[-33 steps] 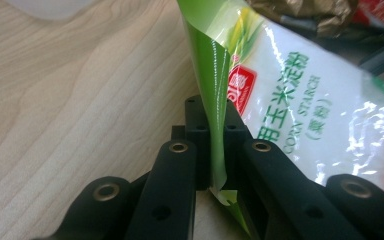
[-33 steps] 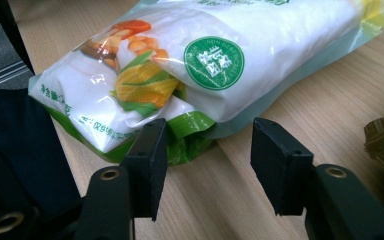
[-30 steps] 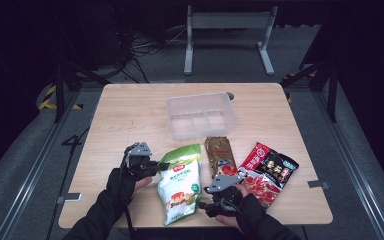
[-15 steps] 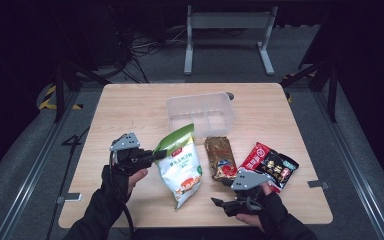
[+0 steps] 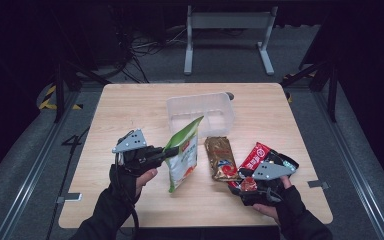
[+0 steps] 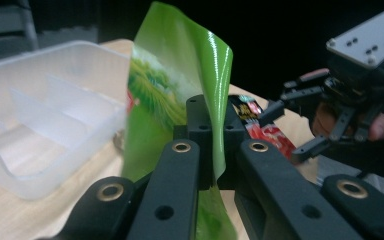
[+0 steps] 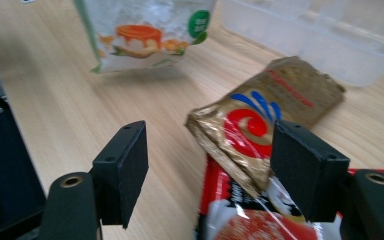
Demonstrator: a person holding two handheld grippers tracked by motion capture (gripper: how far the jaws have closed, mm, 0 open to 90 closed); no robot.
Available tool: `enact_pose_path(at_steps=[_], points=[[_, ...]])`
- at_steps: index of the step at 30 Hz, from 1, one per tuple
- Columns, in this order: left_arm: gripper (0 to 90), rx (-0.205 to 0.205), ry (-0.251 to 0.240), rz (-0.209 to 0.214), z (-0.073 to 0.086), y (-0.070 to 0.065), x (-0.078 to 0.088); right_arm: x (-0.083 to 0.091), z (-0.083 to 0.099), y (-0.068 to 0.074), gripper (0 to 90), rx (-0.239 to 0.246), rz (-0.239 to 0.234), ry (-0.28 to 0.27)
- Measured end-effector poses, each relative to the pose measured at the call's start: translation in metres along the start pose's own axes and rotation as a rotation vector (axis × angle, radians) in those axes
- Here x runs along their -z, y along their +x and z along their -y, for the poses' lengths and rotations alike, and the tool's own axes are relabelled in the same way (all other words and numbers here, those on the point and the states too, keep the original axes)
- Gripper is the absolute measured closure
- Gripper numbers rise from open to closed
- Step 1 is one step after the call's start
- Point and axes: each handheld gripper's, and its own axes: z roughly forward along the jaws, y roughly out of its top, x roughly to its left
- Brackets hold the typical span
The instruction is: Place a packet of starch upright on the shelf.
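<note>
My left gripper [image 5: 171, 150] is shut on the top edge of a green and white snack bag [image 5: 183, 159], which hangs upright above the table. In the left gripper view the pads [image 6: 196, 131] pinch the bag's green top [image 6: 180, 75]. My right gripper [image 5: 244, 183] hovers low over a red snack bag [image 5: 263, 154] at the front right. Its jaws have just been opening and stand open [image 7: 210, 167], pressing on nothing. Under them lie a corner of a gold and brown packet [image 7: 265, 117] and the red bag [image 7: 240, 220]. The gold packet [image 5: 220, 158] lies flat between the two bags.
A clear plastic container [image 5: 200, 102] with dividers stands at the table's middle, behind the packets. The wooden table [image 5: 130, 110] has bare room to the left and at the back. Dark floor and a metal frame lie beyond its far edge.
The left gripper has risen with the green bag, which went from lying on the table to hanging upright. The right gripper has moved right, away from that bag, to the red one, its jaws opening wider.
</note>
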Motion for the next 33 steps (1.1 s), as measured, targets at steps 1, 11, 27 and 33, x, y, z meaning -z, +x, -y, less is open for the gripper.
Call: enact_pose_path(at_steps=[1,11,27,33], points=[[89.3,-0.005,0.000,-0.005,-0.002,-0.001,-0.001,0.002,0.001,-0.002,31.9,-0.001,0.009,-0.003],[89.3,0.007,-0.061,-0.060,-0.025,0.010,-0.012,0.027,0.016,-0.030,30.7,-0.076,0.073,-0.031],[89.3,0.027,-0.121,-0.202,-0.064,0.042,-0.029,0.039,0.026,-0.050,30.3,-0.129,0.145,-0.050],[89.3,0.020,-0.115,-0.253,-0.075,0.049,-0.036,0.036,0.027,-0.050,30.2,-0.126,0.147,-0.038]])
